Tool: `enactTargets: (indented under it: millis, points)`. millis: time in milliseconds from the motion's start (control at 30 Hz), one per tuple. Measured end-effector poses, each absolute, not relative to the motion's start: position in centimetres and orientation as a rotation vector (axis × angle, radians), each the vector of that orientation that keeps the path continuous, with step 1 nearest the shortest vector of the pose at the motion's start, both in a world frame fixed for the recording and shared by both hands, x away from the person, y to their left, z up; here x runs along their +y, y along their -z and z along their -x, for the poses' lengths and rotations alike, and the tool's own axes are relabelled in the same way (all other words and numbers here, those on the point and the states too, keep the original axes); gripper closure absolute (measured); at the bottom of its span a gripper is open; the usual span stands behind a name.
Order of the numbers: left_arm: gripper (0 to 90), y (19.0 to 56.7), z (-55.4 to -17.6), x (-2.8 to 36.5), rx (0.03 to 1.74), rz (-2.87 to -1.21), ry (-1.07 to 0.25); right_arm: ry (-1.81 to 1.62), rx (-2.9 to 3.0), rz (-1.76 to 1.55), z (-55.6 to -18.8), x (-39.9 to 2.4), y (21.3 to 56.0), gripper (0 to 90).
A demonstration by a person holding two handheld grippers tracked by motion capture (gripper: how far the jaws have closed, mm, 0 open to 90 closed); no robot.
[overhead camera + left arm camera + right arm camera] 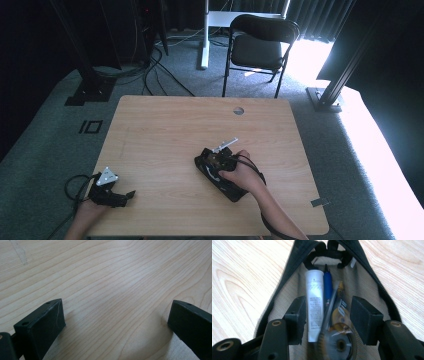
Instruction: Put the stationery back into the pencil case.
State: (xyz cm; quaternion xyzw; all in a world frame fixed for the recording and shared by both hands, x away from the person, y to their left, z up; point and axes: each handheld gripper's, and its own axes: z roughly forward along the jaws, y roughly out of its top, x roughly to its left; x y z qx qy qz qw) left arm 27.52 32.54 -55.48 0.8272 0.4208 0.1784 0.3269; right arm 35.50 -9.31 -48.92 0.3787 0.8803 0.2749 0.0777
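Right gripper (328, 315) is hovering inside an open black pouch (287, 277) at center-right of the worktop (165, 130) in the high view. Its jaws are standing roughly half open, straddling a white tube (314, 302), a blue pen (327, 285) and a blurred tape dispenser (339, 340); can't tell if the pads are pressing anything. Left gripper (116, 322), lower left of the high view, is resting with jaws spread wide over bare wood, holding nothing.
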Motion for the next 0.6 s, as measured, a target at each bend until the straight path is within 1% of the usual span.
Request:
enactTargets:
  millis: [167,333,433,600]
  points:
    - [1.2,55.5,-27.5,32.5,1.102,-2.167,-0.467,-0.884,2.623,-1.127,-35.2,-9.8,48.1,46.2]
    - [1.2,55.5,-27.5,32.5,1.102,-2.167,-0.468,-0.996,2.605,-1.078,-34.8,-10.2,46.7,42.3]
    - [1.2,55.5,-27.5,32.5,1.102,-2.167,-0.468,-1.054,2.585,-1.049,-34.6,-10.6,46.0,42.0]
    - [1.2,55.5,-27.5,32.5,1.102,-2.167,-0.468,-1.111,2.546,-1.007,-34.7,-11.2,45.6,35.3]
